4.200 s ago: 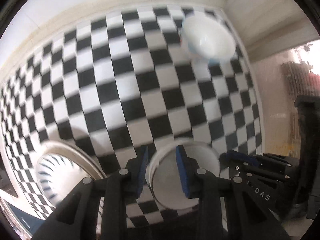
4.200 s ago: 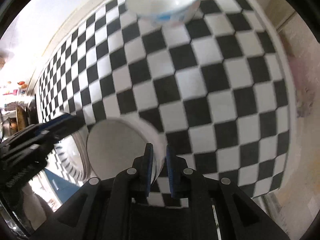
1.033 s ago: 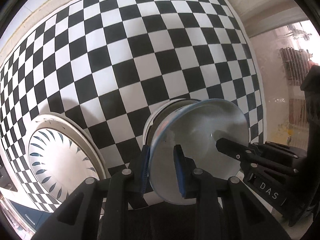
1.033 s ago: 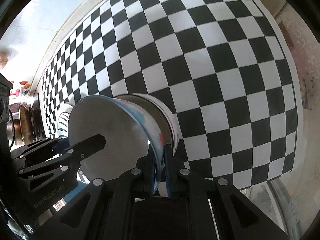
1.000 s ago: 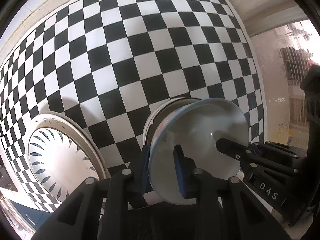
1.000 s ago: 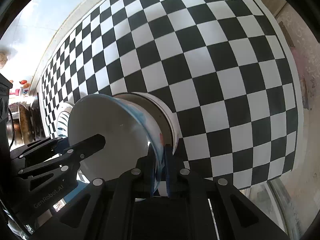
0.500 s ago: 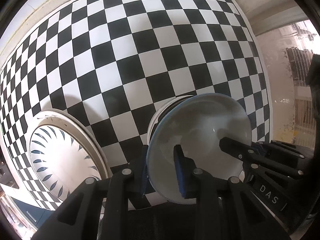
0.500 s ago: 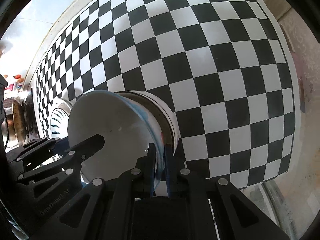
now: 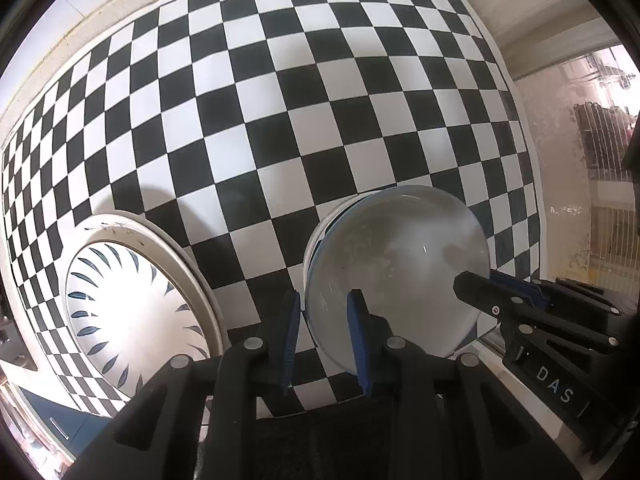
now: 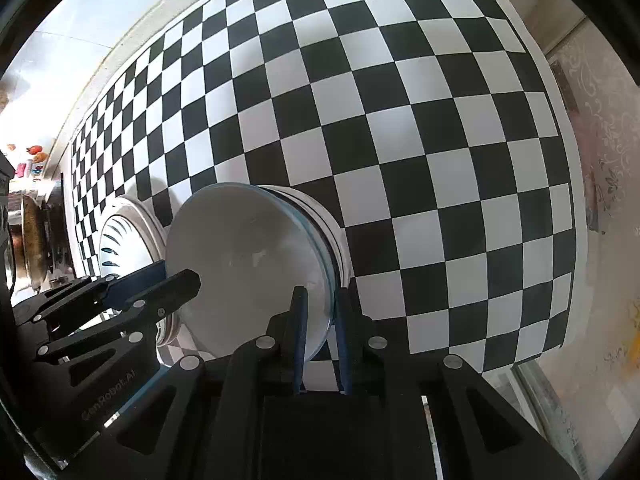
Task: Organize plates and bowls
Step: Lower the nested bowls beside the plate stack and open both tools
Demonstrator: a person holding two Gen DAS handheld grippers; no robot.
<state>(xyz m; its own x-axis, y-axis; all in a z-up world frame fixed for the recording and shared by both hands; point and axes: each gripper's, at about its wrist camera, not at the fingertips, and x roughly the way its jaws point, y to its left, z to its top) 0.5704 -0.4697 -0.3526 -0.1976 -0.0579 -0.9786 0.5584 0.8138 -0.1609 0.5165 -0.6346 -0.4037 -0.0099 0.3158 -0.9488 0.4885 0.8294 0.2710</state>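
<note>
We hold two hand-held grippers over a black-and-white checkered tabletop. Both meet at one white bowl, which sits nested on top of a second white bowl; only the lower bowl's rim and side show beneath it.

Left hand-held gripper: blue-padded fingers set a moderate way apart and straddling the near-left rim of the top bowl, one finger outside the wall, one inside. A gap shows between the outer pad and the rim, so we read no squeeze here.

Right hand-held gripper: fingers narrowly parted, one on each side of the bowl's blue-edged rim. In its own view the pads lie close along the wall, but we cannot tell whether they press it or have just let go. In the left view this gripper reaches in from the right, its tip over the bowl's inner wall.

Just left of the left hand-held gripper lies a large plate with dark leaf-like marks ringing its white centre. It rests flat on the tabletop, near the bowls but not touching them.

Beyond both grippers the checkered tabletop runs on to a pale wall.
</note>
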